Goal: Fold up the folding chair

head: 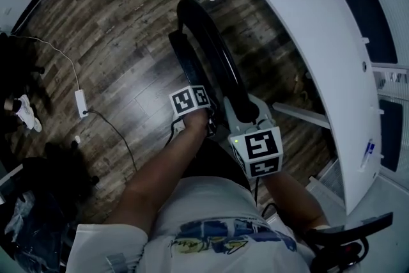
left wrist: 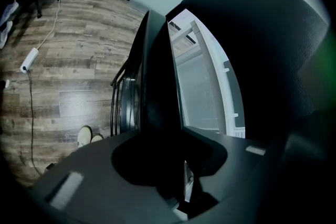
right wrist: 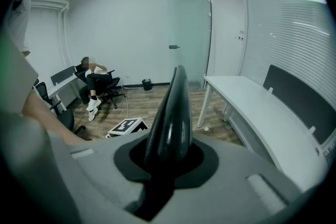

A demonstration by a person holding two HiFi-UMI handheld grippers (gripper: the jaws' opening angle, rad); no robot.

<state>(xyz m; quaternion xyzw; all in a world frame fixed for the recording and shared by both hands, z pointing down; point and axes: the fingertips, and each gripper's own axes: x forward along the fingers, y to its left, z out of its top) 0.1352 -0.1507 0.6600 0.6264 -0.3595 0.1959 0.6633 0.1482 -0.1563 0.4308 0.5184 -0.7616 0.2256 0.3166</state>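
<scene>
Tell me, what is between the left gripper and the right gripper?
The glossy black folding chair, seen edge-on in the head view.

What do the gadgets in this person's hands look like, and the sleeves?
The left gripper and right gripper have broad grey plastic bodies, each topped by a white cube with black square markers. A small green light shows on the right one. The sleeves are short and white.

I'm in a white short-sleeve tee [head: 211,208] with a blue-yellow print; my left gripper [left wrist: 170,159] and right gripper [right wrist: 168,161] are grey, with black-and-white marker cubes [head: 257,150].
</scene>
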